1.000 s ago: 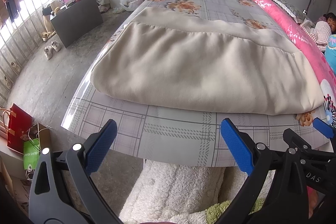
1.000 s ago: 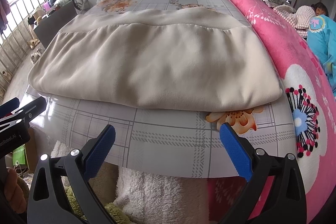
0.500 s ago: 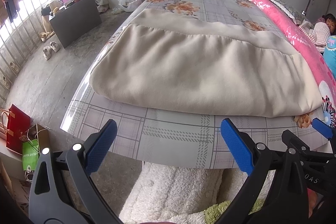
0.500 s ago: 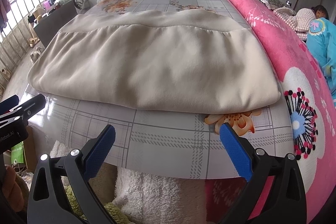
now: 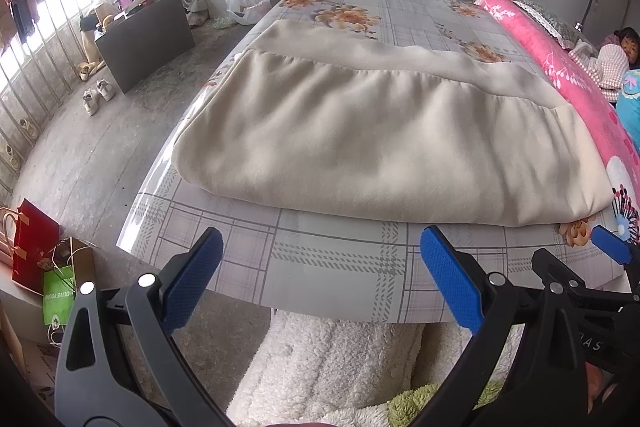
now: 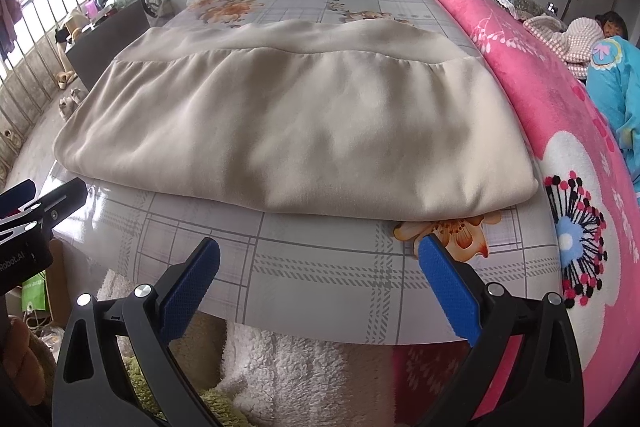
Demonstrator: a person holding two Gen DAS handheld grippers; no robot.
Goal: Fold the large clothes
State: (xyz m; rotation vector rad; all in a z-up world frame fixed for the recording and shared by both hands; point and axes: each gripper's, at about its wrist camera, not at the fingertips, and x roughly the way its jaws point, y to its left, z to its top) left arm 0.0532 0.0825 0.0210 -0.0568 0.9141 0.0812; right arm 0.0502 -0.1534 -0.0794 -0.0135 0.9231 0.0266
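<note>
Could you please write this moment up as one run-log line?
left tongs: open, empty | right tongs: open, empty | beige garment: folded, flat on table, untouched | both tongs short of near table edge

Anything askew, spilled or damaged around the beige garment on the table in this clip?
Nothing stands out. The beige garment lies folded flat on the table, its near edge fairly even. Both tongs, left and right, are open and empty.
</note>
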